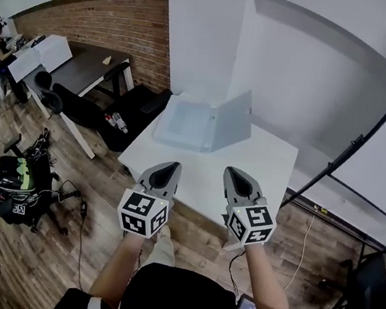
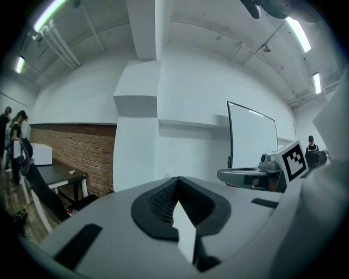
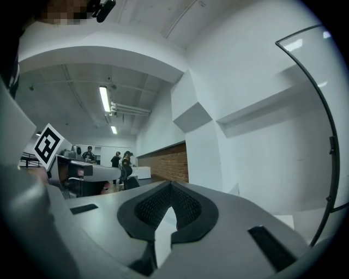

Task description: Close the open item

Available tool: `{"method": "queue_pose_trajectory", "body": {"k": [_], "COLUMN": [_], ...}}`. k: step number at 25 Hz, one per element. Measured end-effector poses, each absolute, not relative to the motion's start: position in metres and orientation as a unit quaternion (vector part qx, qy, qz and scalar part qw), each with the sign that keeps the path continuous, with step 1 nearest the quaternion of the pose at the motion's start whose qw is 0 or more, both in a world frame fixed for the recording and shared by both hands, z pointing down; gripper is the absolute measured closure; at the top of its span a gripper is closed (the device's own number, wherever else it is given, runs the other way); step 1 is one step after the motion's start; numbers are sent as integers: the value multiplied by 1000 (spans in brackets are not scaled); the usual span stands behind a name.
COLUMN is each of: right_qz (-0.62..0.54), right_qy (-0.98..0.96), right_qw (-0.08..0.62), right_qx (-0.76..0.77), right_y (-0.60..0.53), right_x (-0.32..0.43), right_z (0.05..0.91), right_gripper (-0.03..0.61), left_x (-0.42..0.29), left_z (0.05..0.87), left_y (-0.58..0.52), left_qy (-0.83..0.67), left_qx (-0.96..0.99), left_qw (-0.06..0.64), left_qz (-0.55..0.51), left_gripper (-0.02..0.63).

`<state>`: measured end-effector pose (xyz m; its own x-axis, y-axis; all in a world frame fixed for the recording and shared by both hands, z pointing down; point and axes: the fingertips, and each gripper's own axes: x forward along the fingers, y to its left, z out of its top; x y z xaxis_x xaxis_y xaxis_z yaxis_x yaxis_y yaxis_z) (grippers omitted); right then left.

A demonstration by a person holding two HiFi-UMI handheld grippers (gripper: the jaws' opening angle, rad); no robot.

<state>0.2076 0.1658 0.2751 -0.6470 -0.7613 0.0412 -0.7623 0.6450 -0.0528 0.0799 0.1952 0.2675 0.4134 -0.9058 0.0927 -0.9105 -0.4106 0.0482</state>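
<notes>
Two grippers are held side by side in the head view, level and pointing forward over the near edge of a white table (image 1: 268, 163). The left gripper (image 1: 163, 172) and the right gripper (image 1: 238, 181) both have their jaws together with nothing between them. The open item is a laptop (image 1: 186, 123) that lies ahead of both grippers, on the far side of the table. Its base sits ahead of the left gripper. Its raised lid (image 1: 233, 122) stands ahead of the right gripper, tilted away to that gripper's right. The hinge line runs away from the person, so the lid would have to fold down leftward onto the base. The right gripper looks nearer the lid's back face and seems better placed to push it.

From the left gripper view, the pads meet at the tip and hold nothing. The right gripper (image 2: 223, 174) hangs just beside it to the right, and a brick wall (image 2: 71, 158) lies far ahead to the left. The laptop is hidden below the gripper body.

From the right gripper view, the pads are likewise closed and empty. The left gripper (image 3: 112, 172) hangs beside it to the left. The laptop cannot be made out with certainty.
</notes>
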Motion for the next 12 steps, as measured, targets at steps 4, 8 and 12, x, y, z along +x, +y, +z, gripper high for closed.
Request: {"method": "queue_pose_trajectory", "body": {"k": [4, 8, 12], "right_qz": [33, 29, 35], "right_qy": [-909, -909, -907], "right_qw": [-1, 3, 4], "right_qx": [415, 415, 419], "right_y": [148, 123, 94], "right_x": [196, 184, 173], "right_z": [273, 271, 269], "right_gripper": [540, 540, 540], "left_x": [71, 63, 50], "left_z": [268, 266, 268], "left_y": [172, 146, 117], "left_qy": [-537, -531, -527], "left_qx": [842, 845, 847], "left_qw": [50, 62, 66], "left_qz": [19, 5, 2], "left_gripper": [603, 603, 603]}}
